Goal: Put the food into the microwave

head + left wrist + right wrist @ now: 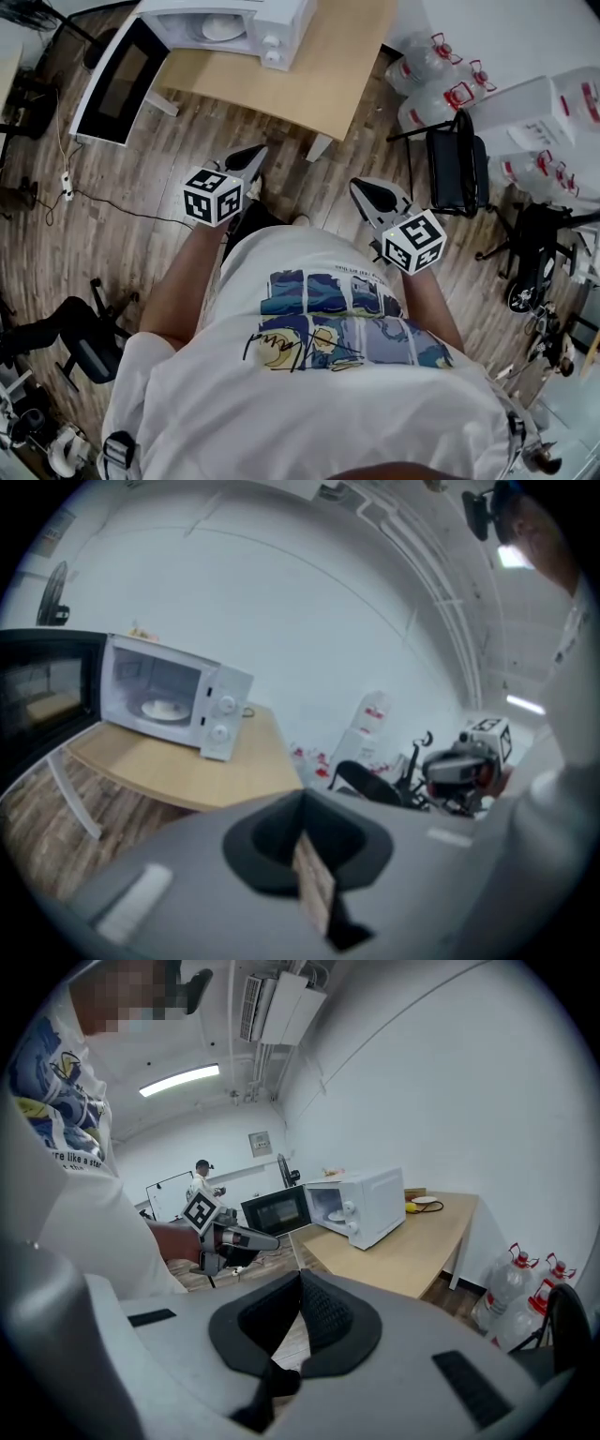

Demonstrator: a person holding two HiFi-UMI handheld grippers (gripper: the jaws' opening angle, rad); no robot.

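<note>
Left hand-held gripper (pixel 253 157): jaws together, nothing between them.
Right hand-held gripper (pixel 364 190): jaws together, empty, at 3 o'clock of the left one.
Microwave (pixel 281 23): on the table (pixel 319 80), at 12 o'clock from both; door (pixel 120 80) open.
Plate (pixel 223 26): inside the microwave, pale food on it.

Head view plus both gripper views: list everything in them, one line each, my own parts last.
Microwave: one, white, on the table, door open.
Plate: one, white, inside the microwave.
Table: one, light wood, against the wall.
Water jugs: several, clear with red caps, on the floor right of the table.
Chair: one, black, beside the jugs.
Office chair: one, black, floor at lower left.
Cable: one, dark, floor left of the person.
Left gripper: one, grey with black jaws, shut, empty.
Right gripper: one, grey with black jaws, shut, empty.
</note>
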